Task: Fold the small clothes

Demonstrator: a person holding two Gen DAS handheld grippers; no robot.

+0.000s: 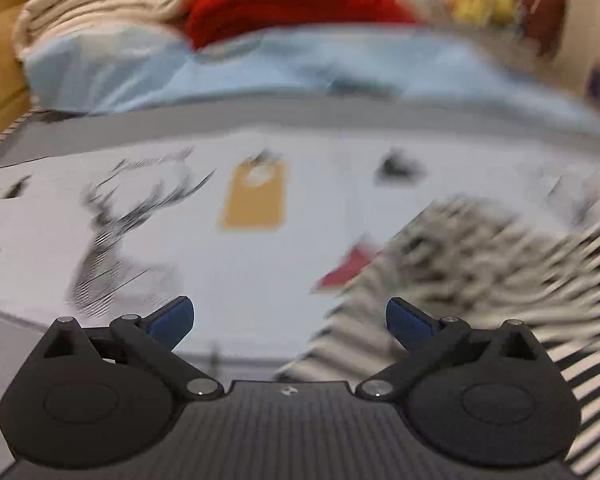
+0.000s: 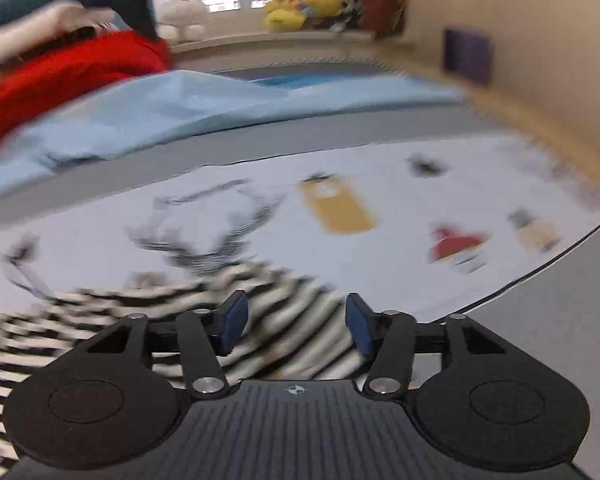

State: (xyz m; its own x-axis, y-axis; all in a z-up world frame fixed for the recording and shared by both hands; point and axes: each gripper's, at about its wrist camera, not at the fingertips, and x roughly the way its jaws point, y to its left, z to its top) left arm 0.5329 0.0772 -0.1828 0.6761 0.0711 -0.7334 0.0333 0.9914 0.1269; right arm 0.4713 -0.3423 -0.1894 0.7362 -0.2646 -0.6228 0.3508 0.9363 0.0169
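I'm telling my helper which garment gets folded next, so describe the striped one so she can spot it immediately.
Start at the white printed sheet covering the bed. On its near edge, under the right hand-held gripper, lies the striped garment. It alone has black-and-white stripes; the blue cloth and red knit behind are plain.
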